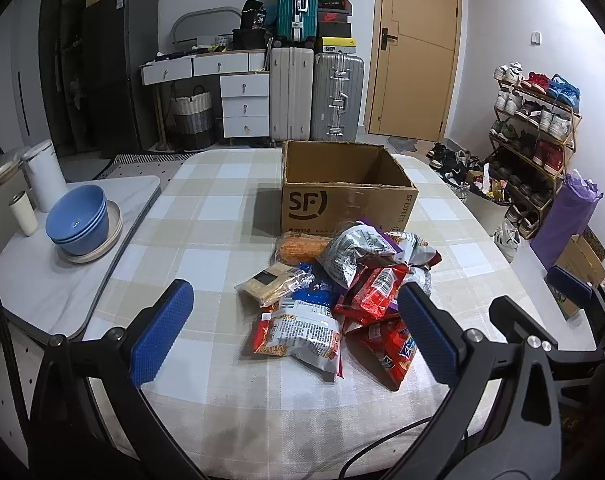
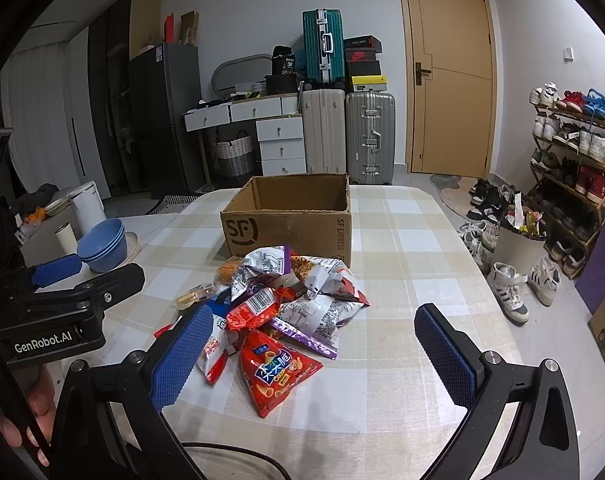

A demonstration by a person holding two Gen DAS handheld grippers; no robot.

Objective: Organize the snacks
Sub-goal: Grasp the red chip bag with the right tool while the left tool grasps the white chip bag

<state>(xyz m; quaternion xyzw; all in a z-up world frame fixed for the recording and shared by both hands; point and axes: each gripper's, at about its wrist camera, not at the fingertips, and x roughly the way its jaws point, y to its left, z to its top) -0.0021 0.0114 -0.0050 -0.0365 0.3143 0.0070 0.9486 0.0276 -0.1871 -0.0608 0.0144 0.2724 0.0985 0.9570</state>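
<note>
We see the snack heap (image 1: 342, 292) lying near the middle of the counter (image 1: 206, 216), which wears a beige-and-white checked cloth. Just behind the heap, toward the counter's far edge, stands an open cardboard box (image 1: 342, 188) marked "SF"; the rearmost packets touch or nearly touch its front wall. Within the heap we note a red cone-snack packet (image 2: 276, 372) lying nearest us, a silver-and-purple packet (image 2: 262, 268) on top, a white-and-red packet (image 1: 302, 332) at the heap's left, and a clear biscuit packet (image 1: 272, 284) beside an orange packet (image 1: 298, 246).

Our left tongs (image 1: 294, 332) hang spread wide above the near side of the heap, holding nothing. Our right tongs (image 2: 314, 356) are likewise parted and empty, their blue pads (image 2: 180, 360) framing the red cone-snack packet without touching it.

At the counter's left edge, on an adjoining white surface (image 1: 42, 280), sit stacked blue bowls (image 1: 78, 220) on a plate, a white kettle (image 1: 42, 176) and a small white cup (image 1: 22, 214).
</note>
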